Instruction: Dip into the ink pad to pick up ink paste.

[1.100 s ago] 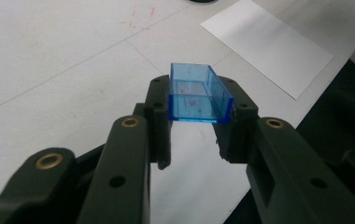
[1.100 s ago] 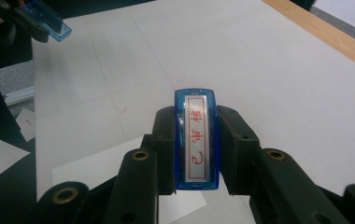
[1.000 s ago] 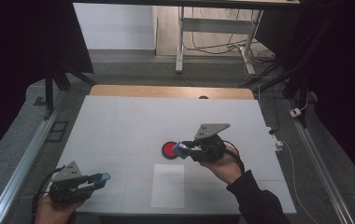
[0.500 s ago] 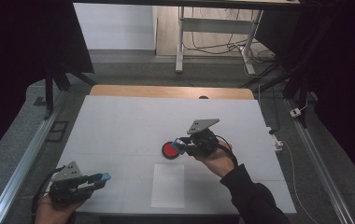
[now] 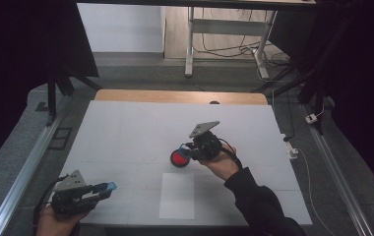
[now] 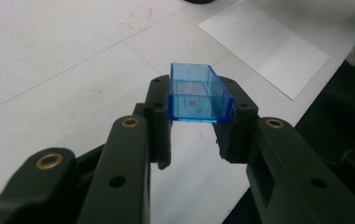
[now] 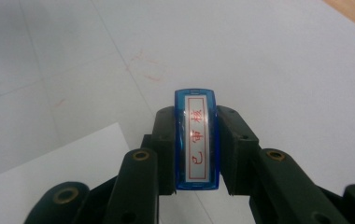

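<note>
The right tool (image 7: 195,149) is clamped on a blue stamp (image 7: 197,139), its jaws pressing both long sides; the labelled back with red characters faces the camera, so the printing face points away, toward the surface. In the high view this tool (image 5: 191,149) sits just beside a round red ink pad (image 5: 179,158), near the middle of the surface (image 5: 126,132). The left tool (image 6: 199,128) is closed on the stamp's clear blue cap (image 6: 197,94), held near the front left corner (image 5: 107,187) and well apart from the rest.

The step in hand looks like inking the stamp, then printing on the white sheet (image 5: 177,195) that lies just in front of the pad. To do it well, the face should meet the pad flat and square — a tilt would ink one edge alone — with a light, straight press and a straight lift. The grip ought to stay firm, since the stamp's smooth sides could slip under pressure.

Nothing stands between pad and sheet. The sheet lies loose and may shift or lift with the stamp — a clean vertical pull helps. Faint red marks (image 7: 143,65) already dot the surface. The cap hand is clear of the path.
</note>
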The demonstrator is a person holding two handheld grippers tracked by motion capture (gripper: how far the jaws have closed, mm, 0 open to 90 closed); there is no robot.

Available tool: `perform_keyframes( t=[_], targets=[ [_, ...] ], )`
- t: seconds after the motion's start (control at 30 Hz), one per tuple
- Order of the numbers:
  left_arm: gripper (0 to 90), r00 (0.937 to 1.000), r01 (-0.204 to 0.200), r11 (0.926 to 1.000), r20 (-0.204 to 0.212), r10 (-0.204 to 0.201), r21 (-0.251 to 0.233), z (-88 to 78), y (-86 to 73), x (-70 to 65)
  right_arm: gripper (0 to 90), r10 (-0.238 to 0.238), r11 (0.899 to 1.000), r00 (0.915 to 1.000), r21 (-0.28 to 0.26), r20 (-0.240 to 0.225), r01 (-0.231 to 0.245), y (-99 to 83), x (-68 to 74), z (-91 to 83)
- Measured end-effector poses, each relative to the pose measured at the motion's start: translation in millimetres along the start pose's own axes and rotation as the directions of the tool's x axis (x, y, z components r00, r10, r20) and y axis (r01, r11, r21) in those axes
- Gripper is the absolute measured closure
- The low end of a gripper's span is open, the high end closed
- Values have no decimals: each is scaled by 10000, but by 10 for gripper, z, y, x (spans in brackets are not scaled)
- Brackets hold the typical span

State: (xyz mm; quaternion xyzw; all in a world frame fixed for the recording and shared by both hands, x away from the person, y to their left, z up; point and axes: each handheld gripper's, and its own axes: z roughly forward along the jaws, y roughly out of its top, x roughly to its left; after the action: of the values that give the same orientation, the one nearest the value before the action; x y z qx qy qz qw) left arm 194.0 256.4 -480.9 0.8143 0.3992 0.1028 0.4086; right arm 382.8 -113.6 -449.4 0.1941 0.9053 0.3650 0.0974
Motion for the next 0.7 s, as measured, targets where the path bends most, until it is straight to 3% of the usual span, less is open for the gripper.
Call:
perform_keyframes(
  t=[0.7],
  targets=[
    [686, 10000, -18, 10000, 40, 18, -28, -4, -2, 2, 704, -105, 9963, 9998, 860, 156, 91, 18, -93, 325]
  ],
)
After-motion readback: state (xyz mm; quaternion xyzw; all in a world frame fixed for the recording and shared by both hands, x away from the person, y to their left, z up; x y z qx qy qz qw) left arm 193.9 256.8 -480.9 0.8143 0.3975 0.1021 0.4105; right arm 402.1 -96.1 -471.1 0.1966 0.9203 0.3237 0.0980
